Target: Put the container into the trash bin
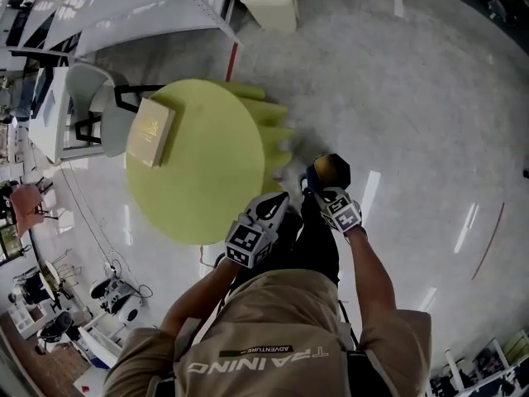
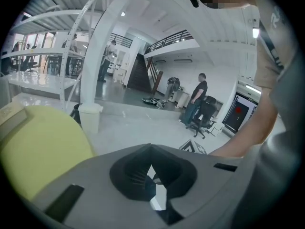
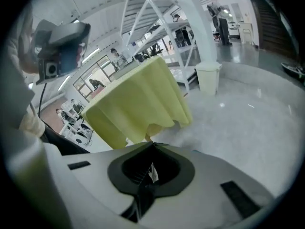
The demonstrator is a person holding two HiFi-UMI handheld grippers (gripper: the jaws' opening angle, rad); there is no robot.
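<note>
Left fingers: we've got the left gripper [image 1: 273, 203] just beside the near rim of the tabletop [image 1: 207, 172]. In its own view [image 2: 152, 168] the fingers are drawn together with nothing between them, only a sliver of floor showing through.
Right fingers: here's the right gripper [image 1: 329, 172], off to the side of the tabletop and over bare floor [image 1: 413, 98]. In its own view [image 3: 151, 168] the fingers are closed tight and empty.
Container: we spot the flat tan container [image 1: 150, 131] lying on the tabletop. It's well apart from both sets of fingers, up and to the left of the left fingers in the head view. From the left gripper view only its corner peeks in, far left of the fingers [image 2: 10, 112].
Tabletop: it's round, with a yellow-green cloth hanging in folds. It sits left of the left fingers [image 2: 43, 147] and ahead-left of the right fingers [image 3: 138, 99].
Trash bin: we see the pale lidded trash bin [image 1: 271, 2] standing on the floor past the tabletop, well ahead of both sets of fingers. It shows up ahead-left of the left fingers [image 2: 90, 116] and ahead-right of the right fingers [image 3: 208, 78].
Background: far beyond the left fingers, a person [image 2: 196, 97] stands beside an office chair [image 2: 206, 114].
</note>
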